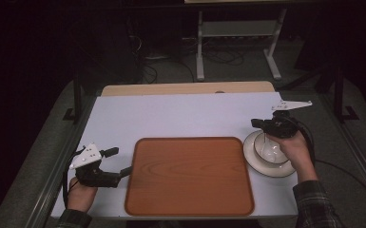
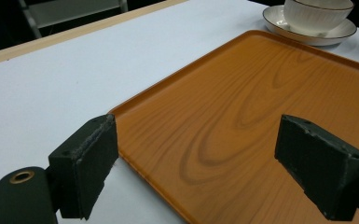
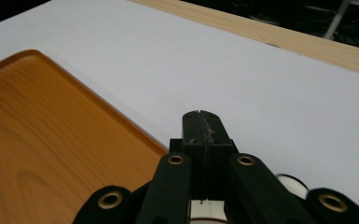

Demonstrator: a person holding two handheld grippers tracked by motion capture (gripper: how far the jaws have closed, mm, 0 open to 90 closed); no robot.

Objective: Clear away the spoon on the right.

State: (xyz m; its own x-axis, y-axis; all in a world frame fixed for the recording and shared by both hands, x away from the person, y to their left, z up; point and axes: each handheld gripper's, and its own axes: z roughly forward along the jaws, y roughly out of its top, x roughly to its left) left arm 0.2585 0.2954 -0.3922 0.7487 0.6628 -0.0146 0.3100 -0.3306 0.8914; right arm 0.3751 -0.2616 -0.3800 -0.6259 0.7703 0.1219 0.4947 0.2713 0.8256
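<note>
My right gripper [image 1: 265, 127] sits pinched shut above the cup [image 1: 269, 148] near the table's right edge, apparently on its far rim. The tray [image 1: 189, 175] lies directly left; my left gripper [image 1: 121, 164] waits open at its left edge.

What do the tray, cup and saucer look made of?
Tray: printed wood grain with a smooth moulded rim, probably plastic or laminate, satin sheen.
Cup: glossy white, faint vertical ribs, dark rim line; looks like glazed ceramic.
Saucer: same glossy white with a dark edge line, likely ceramic too.
</note>
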